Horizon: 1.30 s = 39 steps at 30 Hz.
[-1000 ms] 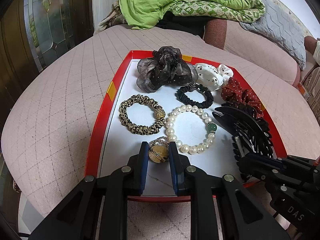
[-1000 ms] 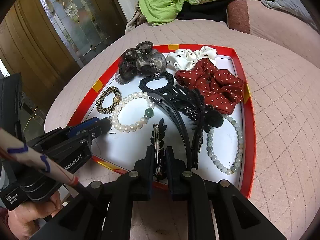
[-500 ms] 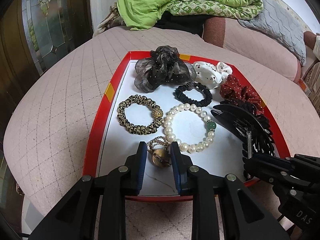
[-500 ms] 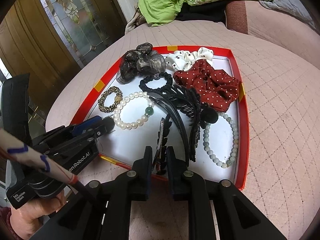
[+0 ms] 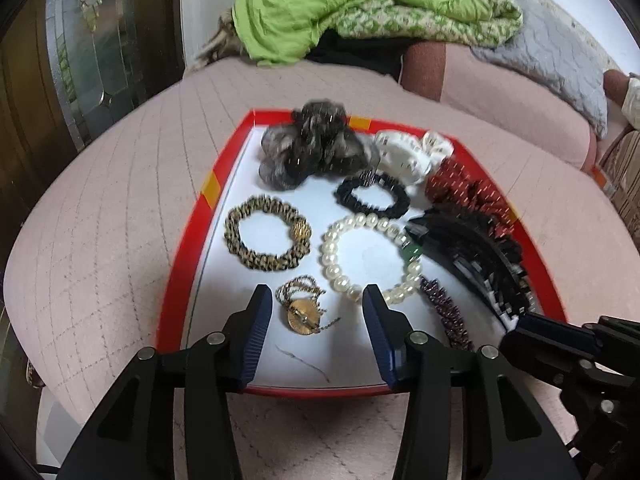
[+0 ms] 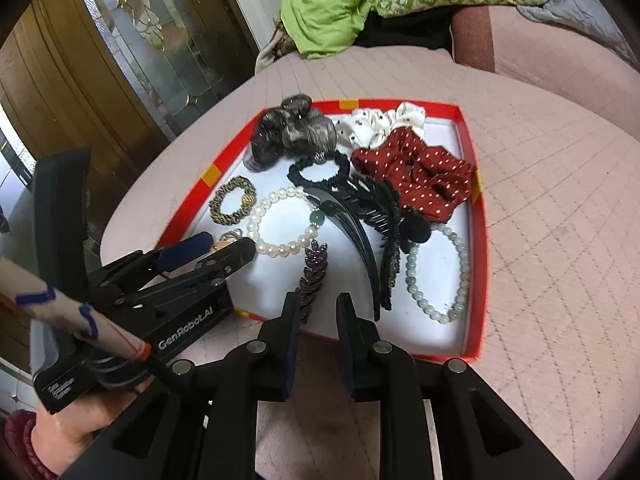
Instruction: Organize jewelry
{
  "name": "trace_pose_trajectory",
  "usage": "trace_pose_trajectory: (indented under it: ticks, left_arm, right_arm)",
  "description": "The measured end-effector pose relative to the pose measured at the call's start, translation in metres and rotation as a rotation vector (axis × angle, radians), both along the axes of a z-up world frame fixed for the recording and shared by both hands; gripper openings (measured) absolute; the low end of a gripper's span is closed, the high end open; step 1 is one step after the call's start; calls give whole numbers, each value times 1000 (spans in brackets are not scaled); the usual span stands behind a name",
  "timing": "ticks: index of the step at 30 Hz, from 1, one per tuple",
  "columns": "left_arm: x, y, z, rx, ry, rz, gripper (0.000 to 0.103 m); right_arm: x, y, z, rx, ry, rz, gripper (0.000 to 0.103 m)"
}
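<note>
Both blue-padded fingers (image 5: 256,320) of the left gripper (image 5: 316,312) are opening, now apart from the round gold brooch with its tangled chain (image 5: 301,312) they pinched a second ago; it lies released between them on the red-rimmed white tray (image 5: 184,264), apparently placed. From the right wrist, the right gripper (image 6: 318,312) is opening too, jaws narrow, and the dark leaf-shaped hair clip (image 6: 312,276) it had clamped lies just ahead on the tray.

Soft, even indoor light is falling without hard shadows; motion blur is smearing the scrunchies (image 5: 316,148); fisheye distortion is bending and darkening the edges.
</note>
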<state>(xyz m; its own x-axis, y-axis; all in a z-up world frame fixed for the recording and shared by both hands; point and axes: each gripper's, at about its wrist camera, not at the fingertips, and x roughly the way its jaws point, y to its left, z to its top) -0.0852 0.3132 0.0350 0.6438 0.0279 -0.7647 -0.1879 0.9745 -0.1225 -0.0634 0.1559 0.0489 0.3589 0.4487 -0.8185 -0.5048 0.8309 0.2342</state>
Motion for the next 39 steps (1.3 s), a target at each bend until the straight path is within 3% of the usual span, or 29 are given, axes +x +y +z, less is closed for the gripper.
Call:
trace_pose_trajectory:
  ticks: [1, 5, 9, 13, 21, 25, 30, 39]
  left_arm:
    - [-4, -1, 6, 5, -25, 2, 50]
    - [-29, -10, 28, 23, -134, 30, 75]
    - [-56, -19, 50, 34, -202, 57, 81]
    - [-93, -33, 85, 64, -310, 89, 97]
    - [-154, -59, 122, 173, -339, 153, 103]
    - [-176, -54, 118, 140, -350, 201, 103]
    - [-172, -51, 105, 257, -347, 275, 103]
    - [-165, -63, 91, 334, -320, 281, 103]
  right_arm:
    - [-3, -3, 4, 4, -9, -2, 24]
    - [-18, -20, 26, -5, -76, -20, 37]
    - [-35, -42, 50, -14, -151, -39, 46]
    - [-57, -59, 72, -44, -253, -52, 70]
    - [-109, -86, 100, -110, -395, -118, 90]
    - [-132, -91, 102, -134, -421, -142, 93]
    - [-135, -94, 98, -153, -414, -142, 94]
    - [-133, -93, 95, -151, -409, -146, 94]
